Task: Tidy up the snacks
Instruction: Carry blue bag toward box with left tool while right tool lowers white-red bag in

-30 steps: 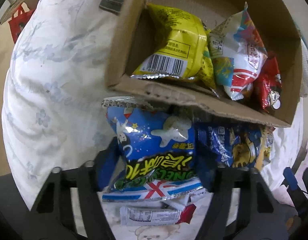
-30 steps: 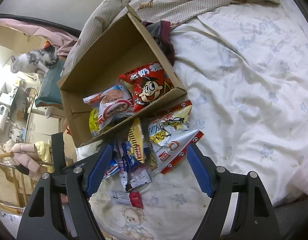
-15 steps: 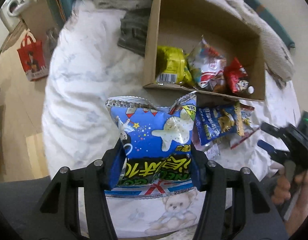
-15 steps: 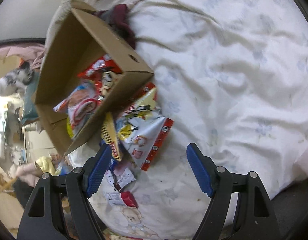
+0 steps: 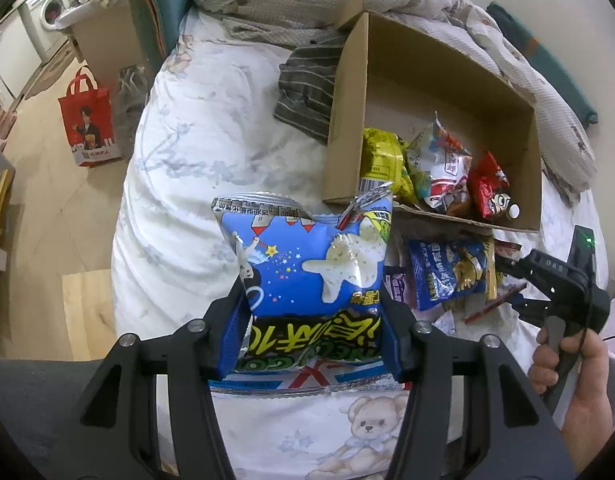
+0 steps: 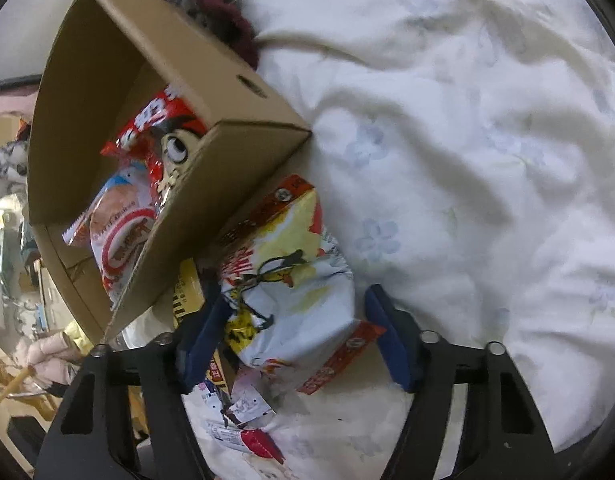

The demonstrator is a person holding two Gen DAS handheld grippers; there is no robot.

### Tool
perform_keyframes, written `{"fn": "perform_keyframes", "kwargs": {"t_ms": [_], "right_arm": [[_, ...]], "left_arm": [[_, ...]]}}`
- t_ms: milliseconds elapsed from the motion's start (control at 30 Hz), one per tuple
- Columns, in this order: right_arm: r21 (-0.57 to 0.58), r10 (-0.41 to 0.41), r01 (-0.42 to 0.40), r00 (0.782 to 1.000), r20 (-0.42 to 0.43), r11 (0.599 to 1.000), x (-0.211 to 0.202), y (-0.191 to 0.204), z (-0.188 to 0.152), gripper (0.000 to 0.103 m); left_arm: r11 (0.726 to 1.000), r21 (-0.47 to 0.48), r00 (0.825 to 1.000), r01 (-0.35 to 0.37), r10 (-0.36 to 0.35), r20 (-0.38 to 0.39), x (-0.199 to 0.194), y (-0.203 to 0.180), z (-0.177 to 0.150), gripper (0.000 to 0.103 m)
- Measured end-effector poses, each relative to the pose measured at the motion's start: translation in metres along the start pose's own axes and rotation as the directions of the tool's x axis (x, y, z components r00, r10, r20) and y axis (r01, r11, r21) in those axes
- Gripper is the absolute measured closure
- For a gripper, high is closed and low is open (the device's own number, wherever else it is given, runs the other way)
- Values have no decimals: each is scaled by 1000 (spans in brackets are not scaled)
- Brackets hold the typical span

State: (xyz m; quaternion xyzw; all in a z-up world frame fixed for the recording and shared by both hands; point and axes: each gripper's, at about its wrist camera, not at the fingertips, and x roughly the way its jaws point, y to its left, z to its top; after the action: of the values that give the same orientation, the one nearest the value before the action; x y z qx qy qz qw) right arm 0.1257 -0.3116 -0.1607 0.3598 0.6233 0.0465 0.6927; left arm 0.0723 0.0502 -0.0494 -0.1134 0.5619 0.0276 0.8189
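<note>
Left wrist view: blue snack bag [image 5: 307,276] was clamped low in left gripper [image 5: 311,344], lifted at frame centre, presumably for cardboard box [image 5: 347,120] at upper right.

Right wrist view: right gripper [image 6: 295,340] had been closing around white-yellow bag [image 6: 291,292] at lower centre (right pad not touching yet).

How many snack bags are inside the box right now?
3: a yellow bag at the left, a white-and-red bag in the middle, a red bag at the right of the box. More may lie hidden underneath.
</note>
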Motion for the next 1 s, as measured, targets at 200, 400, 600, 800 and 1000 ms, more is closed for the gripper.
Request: {"fn": "perform_keyframes", "kwargs": {"t_ms": [200, 400, 600, 800, 1000], "right_arm": [[-77, -32, 32, 999, 10, 997, -18, 5, -21, 54], [-104, -37, 44, 997, 75, 994, -56, 2, -48, 57], [-164, -20, 52, 981, 190, 985, -97, 16, -69, 57], [-202, 83, -34, 967, 239, 979, -135, 21, -73, 57], [-251, 143, -70, 947, 287, 965, -158, 34, -64, 57]], "left_arm": [[1000, 5, 1000, 16, -16, 14, -4, -5, 1, 51], [999, 20, 999, 25, -26, 29, -11, -7, -3, 51], [1000, 20, 999, 24, -24, 38, -17, -4, -5, 51], [1000, 7, 997, 18, -19, 78, -29, -3, -1, 51], [1000, 10, 992, 9, -10, 122, -41, -7, 6, 51]]}}
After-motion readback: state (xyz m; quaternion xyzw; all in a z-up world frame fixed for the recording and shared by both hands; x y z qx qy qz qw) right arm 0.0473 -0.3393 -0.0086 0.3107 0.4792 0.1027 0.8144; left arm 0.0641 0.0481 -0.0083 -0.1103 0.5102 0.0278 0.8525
